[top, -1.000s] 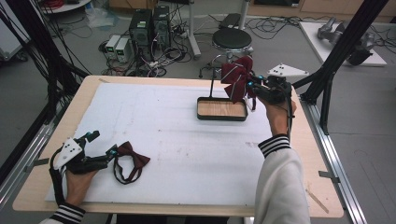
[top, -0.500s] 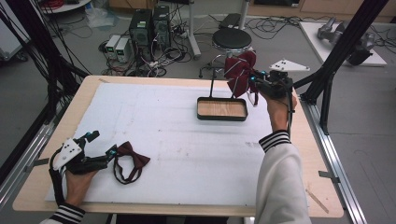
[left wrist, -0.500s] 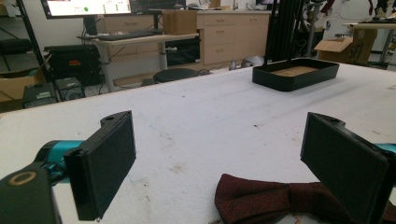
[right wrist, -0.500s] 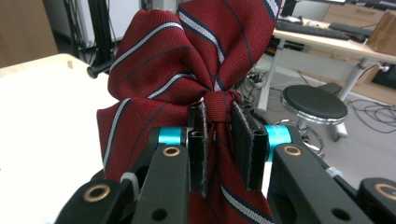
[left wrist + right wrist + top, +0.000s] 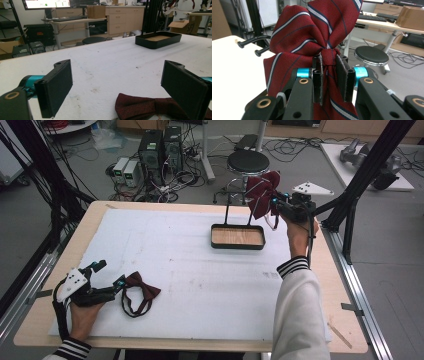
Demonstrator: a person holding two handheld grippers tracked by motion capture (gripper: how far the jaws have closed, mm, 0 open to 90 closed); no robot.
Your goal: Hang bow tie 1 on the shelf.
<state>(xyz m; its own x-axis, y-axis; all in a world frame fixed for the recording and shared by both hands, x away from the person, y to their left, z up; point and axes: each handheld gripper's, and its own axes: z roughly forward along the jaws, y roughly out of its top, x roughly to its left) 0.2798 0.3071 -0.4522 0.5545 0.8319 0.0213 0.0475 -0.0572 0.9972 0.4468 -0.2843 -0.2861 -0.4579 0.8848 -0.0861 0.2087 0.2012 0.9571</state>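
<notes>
striped bow tie held over the rack, plain bow tie waiting

right gripper (image 5: 329,80) is clamped on the knot of a striped red bow tie (image 5: 317,32), its two black pads pinching the centre band with both wings fanned out above. in the high view you hold it in the air at the far right of the table, just beyond the black tray (image 5: 238,237) with the wooden floor and close to the thin black rack (image 5: 235,200) that rises behind the tray. in the right gripper view two knobbed black prongs (image 5: 253,43) of the rack show to the left of the tie, apart from it.

left gripper (image 5: 117,87) rests low at the near left corner of the white mat (image 5: 200,270), jaws wide and holding nothing. a plain dark red bow tie (image 5: 142,287) lies flat on the mat just in front of it, its strap looped beside it; in the left gripper view its cloth lies between the open pads but is not touched.

the step in hand looks like hanging the striped tie on the rack. keep your grip on the knot, since that is the firmest part. whether the strap hangs free you cannot tell from here, so check before you move in. bring the strap over a prong slowly, and open only once the prong bears the weight. watch that the wings do not catch the tray. keep your left hand still so the plain tie stays put.
</notes>
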